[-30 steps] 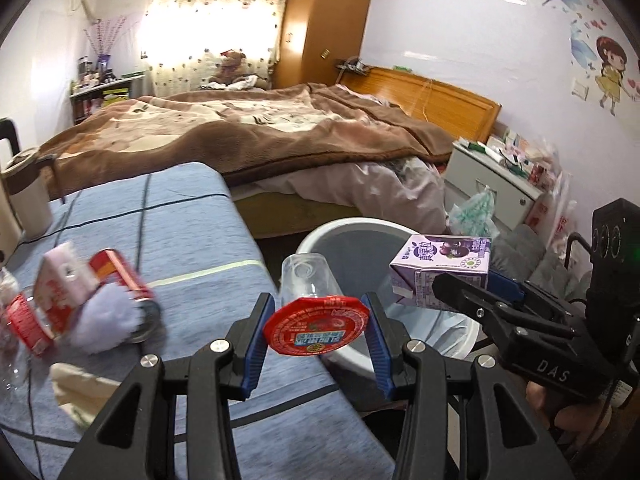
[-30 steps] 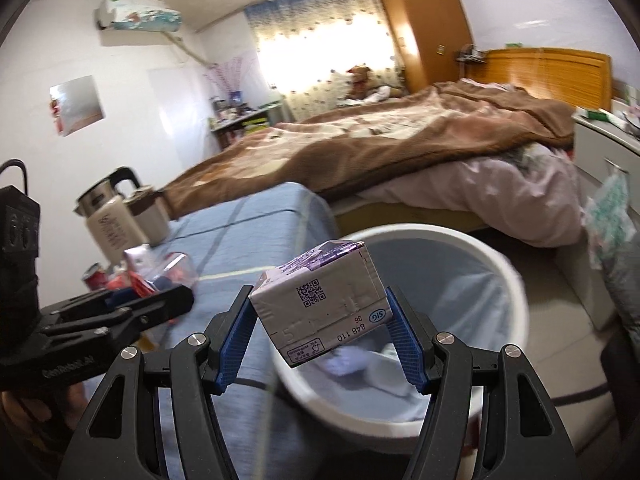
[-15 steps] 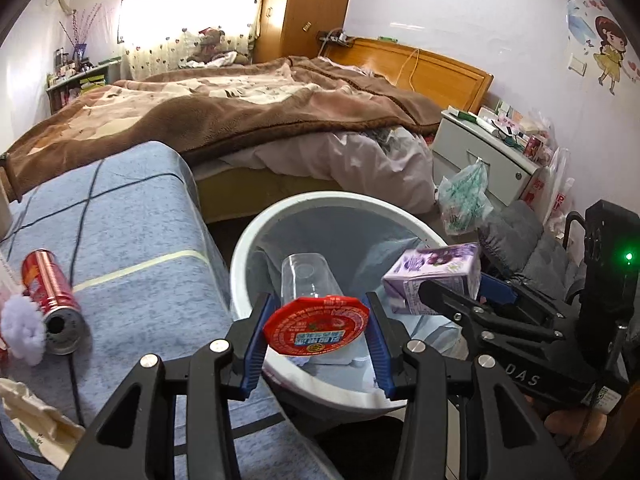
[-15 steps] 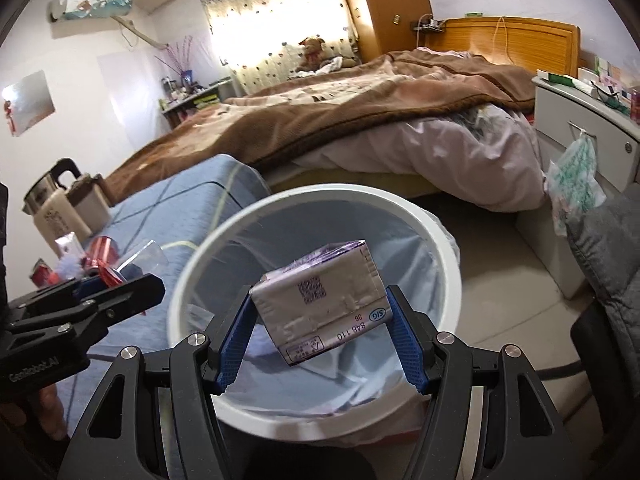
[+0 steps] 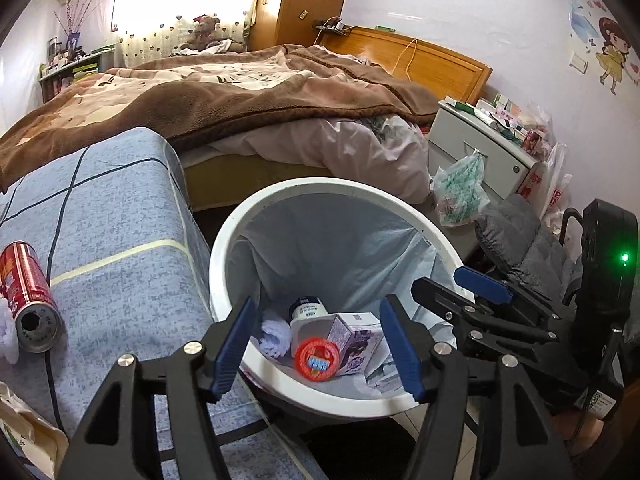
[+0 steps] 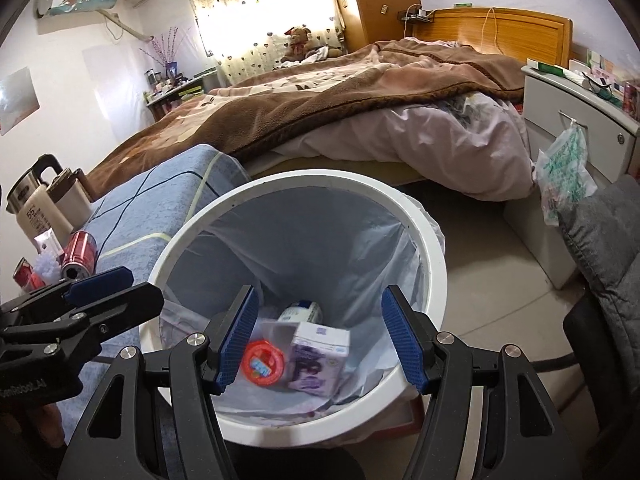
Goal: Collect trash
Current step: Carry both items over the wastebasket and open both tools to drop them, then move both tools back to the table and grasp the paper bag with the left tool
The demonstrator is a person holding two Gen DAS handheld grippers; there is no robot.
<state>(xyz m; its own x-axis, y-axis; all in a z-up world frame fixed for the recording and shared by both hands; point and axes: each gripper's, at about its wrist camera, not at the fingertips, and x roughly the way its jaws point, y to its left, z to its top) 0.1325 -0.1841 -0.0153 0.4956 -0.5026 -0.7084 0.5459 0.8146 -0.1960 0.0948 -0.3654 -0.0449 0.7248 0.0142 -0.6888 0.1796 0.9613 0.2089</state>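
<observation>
The white trash bin (image 6: 434, 264) looks like smooth, glossy plastic, lined with a thin, crinkled plastic bag (image 6: 304, 240). The red can (image 5: 28, 300) is shiny metal. The bed blanket (image 5: 224, 96) is matt, fuzzy cloth; the headboard (image 5: 440, 60) is polished wood.

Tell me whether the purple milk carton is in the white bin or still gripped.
In the bin. The purple milk carton lies on the liner inside the white round bin, beside a red-lidded cup; neither tool grips it.
</observation>
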